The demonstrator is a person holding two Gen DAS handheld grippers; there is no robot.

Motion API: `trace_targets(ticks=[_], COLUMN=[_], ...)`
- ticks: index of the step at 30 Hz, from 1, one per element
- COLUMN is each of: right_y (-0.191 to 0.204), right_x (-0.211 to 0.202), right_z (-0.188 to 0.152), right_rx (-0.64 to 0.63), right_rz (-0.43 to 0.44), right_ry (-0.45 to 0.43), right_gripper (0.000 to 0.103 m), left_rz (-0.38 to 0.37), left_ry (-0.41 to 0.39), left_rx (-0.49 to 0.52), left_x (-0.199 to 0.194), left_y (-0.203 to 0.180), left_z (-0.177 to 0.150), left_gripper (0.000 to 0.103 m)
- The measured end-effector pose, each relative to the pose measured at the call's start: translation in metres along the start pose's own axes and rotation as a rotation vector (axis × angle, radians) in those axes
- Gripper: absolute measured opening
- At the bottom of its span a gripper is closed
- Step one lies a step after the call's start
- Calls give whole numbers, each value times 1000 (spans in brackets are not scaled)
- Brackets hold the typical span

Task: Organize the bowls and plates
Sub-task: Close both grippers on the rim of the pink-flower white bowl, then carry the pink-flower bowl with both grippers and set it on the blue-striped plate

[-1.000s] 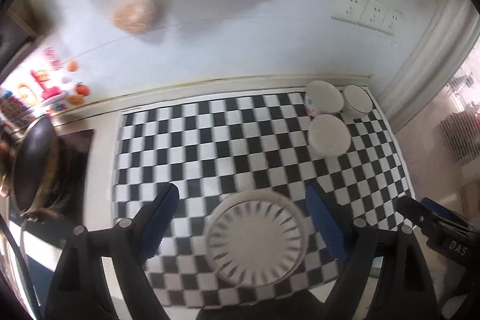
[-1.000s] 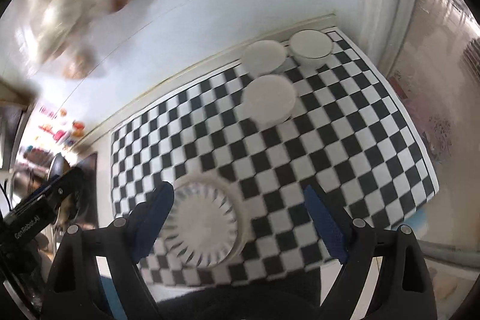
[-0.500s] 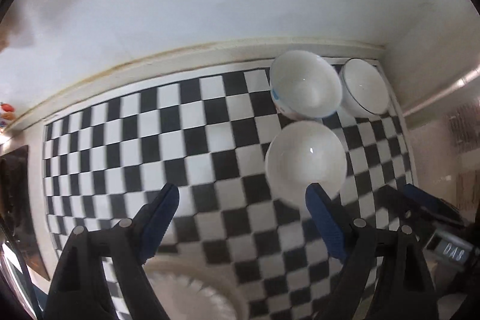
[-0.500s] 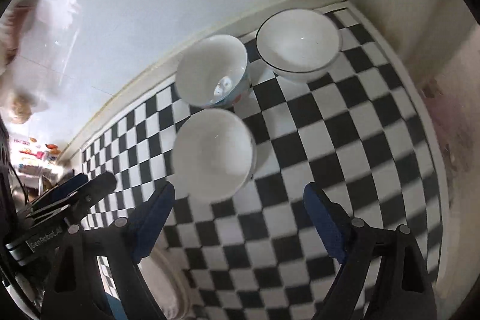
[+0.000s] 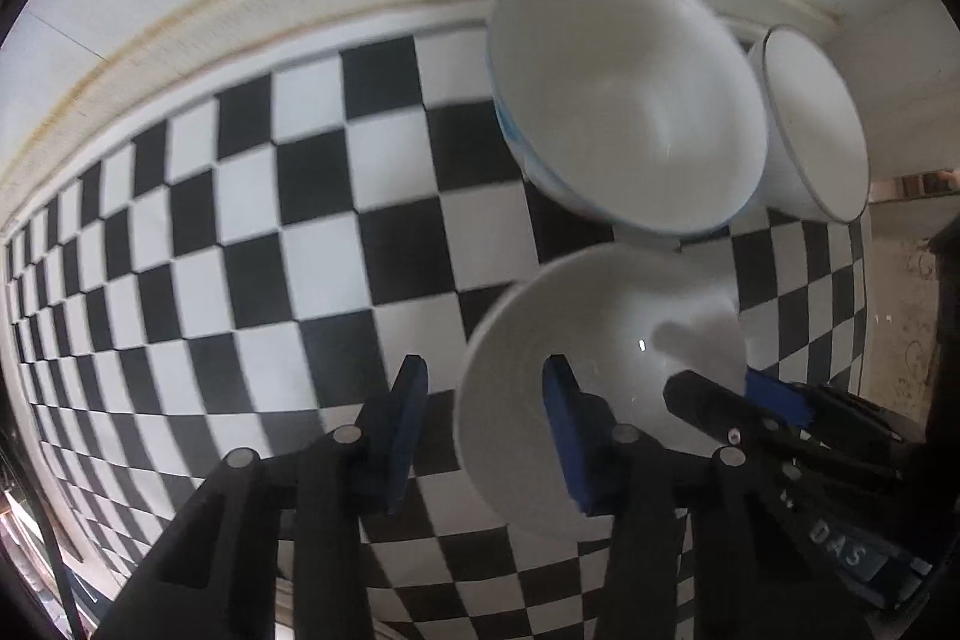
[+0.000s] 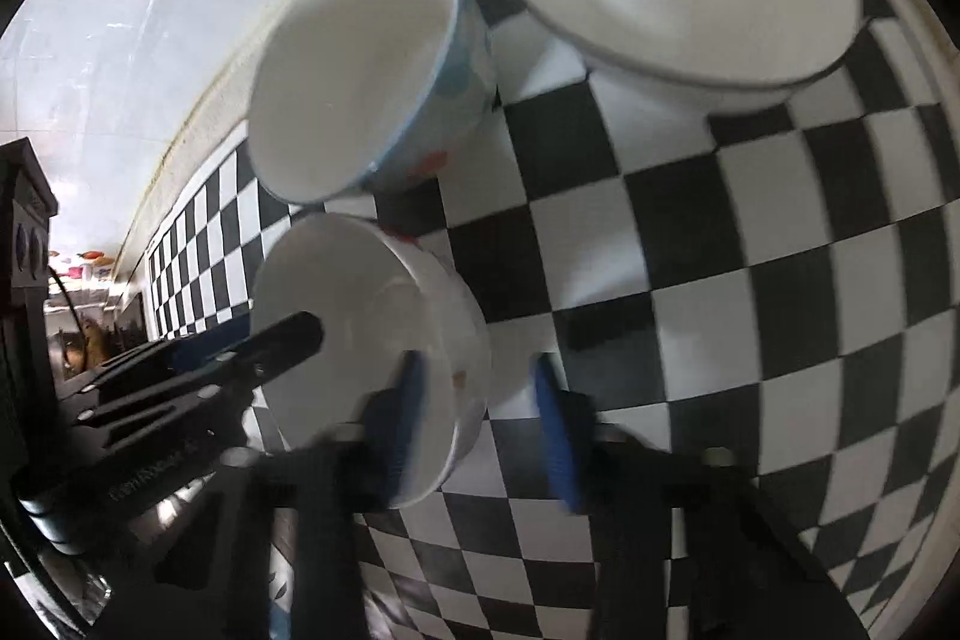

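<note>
Where the checkered mat point(image 5: 252, 220) meets the wall, three bowls cluster: a blue-patterned bowl point(image 5: 624, 100), a dark-rimmed bowl point(image 5: 810, 124) beside it, and a plain white bowl point(image 5: 576, 358) nearest. Left gripper point(image 5: 483, 421) and right gripper point(image 6: 477, 415) each straddle its rim, fingers parted, not clamped.

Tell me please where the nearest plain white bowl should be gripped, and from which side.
Grip the plain white bowl by its thin rim, one finger inside and one outside the wall. It stands upright and open, too wide to span. The left gripper already straddles the left rim, the right gripper the right rim; both are open, probably the best approach, away from the blue-patterned bowl.
</note>
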State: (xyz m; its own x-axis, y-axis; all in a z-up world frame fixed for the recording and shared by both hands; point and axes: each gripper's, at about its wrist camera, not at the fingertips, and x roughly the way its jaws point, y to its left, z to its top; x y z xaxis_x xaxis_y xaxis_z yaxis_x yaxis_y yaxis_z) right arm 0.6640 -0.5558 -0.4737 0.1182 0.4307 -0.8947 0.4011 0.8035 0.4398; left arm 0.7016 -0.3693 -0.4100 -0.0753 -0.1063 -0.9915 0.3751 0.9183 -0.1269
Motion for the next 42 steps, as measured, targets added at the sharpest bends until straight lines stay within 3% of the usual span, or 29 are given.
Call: trace_targets(ticks=[3, 11, 18, 23, 25, 29, 42], right_y=[-4, 4, 22, 34, 34, 40, 27], right_x=[9, 4, -19, -20, -18, -6, 30], right_z=[1, -16, -70, -115, -132, -159, -183], right_rx=[5, -36, -110, -160, -169, -185, -199], right_rz=[33, 3, -7, -19, -10, -12, -71], right_ry=[16, 10, 19, 49, 67, 101, 177], right_gripper=[16, 14, 14, 14, 14, 14, 14], left_rz=[-13, -31, -55, -65, -69, -57, -55], left_ry=[16, -12, -27, 9, 25, 54, 144], left_rx=[5, 6, 25, 23, 14, 7, -31], left_x=[9, -6, -34, -38, -34, -25, 17], left_y=[-1, -4, -16, -14, -13, -6, -6], left_z=[-3, -20, -77, -126, -151, -169, -196], left_gripper=[25, 25, 25, 25, 25, 25, 25])
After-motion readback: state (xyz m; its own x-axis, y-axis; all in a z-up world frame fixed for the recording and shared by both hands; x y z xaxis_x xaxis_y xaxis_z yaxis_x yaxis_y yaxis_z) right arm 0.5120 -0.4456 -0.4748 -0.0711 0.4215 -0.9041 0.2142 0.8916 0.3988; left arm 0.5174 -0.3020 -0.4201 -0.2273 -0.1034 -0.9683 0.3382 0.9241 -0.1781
